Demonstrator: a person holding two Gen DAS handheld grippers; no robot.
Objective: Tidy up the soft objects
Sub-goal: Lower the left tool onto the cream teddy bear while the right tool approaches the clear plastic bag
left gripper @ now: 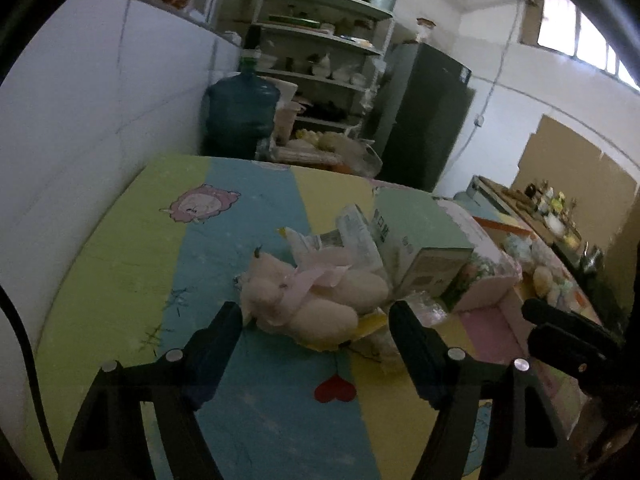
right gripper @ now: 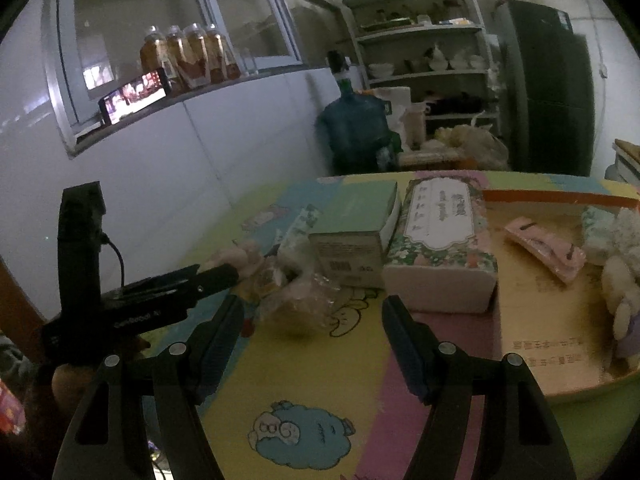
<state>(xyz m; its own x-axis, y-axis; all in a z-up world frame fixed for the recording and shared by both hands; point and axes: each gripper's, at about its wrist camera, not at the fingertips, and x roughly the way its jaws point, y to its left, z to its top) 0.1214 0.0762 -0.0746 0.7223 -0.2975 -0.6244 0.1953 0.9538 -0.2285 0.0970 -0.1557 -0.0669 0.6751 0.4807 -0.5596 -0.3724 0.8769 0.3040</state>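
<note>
Between the spread fingers of the left gripper (left gripper: 316, 312) lies a cream plush toy (left gripper: 316, 300) with a pale pink ribbon — just ahead of the tips, resting on the striped play mat (left gripper: 256, 420) and not touched by either finger. Past the toy sits a heap of crinkled packets (left gripper: 352, 236), then a green box (left gripper: 420, 236).

Over on the right, the right gripper (right gripper: 312, 312) also stands wide apart, holding nothing. Just beyond its left finger lies a clear plastic-wrapped item (right gripper: 300, 300); ahead are the green box (right gripper: 352, 240) and a floral tissue pack (right gripper: 440, 248), side by side. Off past the right finger, a shallow cardboard tray (right gripper: 560, 320) holds a pink packet (right gripper: 544, 248) and fluffy toys (right gripper: 616, 272) at its far edge.
</note>
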